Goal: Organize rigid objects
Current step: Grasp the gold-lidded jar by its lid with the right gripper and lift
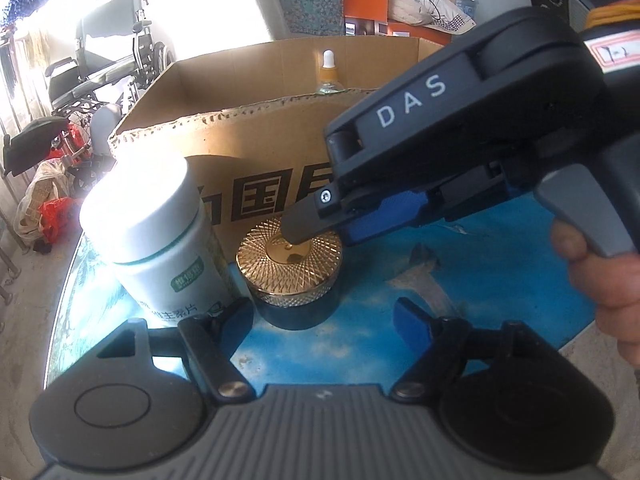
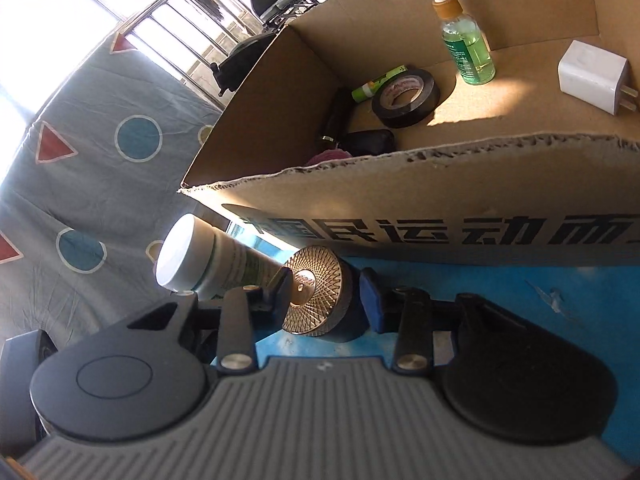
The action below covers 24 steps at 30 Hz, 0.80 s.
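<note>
Left wrist view: left gripper is open and empty, above the table. The jar stands beside the bottle, before the box. Right wrist view: right gripper straddles the jar, jaws partly closed; contact cannot be told.

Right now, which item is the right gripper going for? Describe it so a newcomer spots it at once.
Find the cardboard box on the blue tabletop; two containers stand against its printed front wall. The target is the squat dark jar between the right gripper's fingers. Unlike the taller white pill bottle beside it, it has a gold lid with a fine crosshatch pattern.
</note>
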Tool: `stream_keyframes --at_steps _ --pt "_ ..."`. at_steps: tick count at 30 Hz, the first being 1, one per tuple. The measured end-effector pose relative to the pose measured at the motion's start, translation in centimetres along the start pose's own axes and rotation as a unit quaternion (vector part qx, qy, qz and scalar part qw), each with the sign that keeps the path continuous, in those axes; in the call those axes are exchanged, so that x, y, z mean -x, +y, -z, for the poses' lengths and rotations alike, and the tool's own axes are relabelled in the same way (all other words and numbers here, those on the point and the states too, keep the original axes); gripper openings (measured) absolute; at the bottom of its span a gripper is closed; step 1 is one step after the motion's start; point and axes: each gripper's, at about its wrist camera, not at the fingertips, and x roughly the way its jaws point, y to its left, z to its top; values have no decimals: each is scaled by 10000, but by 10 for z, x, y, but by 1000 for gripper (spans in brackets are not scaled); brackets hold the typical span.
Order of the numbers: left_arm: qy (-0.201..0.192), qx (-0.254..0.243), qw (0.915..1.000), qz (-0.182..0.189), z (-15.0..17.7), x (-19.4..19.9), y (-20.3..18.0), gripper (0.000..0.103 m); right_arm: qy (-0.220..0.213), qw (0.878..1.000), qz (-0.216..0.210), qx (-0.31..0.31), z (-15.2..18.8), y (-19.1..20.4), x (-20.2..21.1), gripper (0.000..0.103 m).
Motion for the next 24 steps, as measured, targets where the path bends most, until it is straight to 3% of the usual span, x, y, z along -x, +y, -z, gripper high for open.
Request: stream_keyframes --at_steps 12,21,24 --pt "53 -33 10000 14 -5 -5 -7 78 136 9995 100 259 -3 0 -8 33" --pt "5 -411 9974 584 -8 -2 -31 78 -33 9995 300 9 11 -24 28 34" --pt "-15 -550 9966 617 -8 -1 -38 74 -107 9994 325 -89 16 -33 38 34"
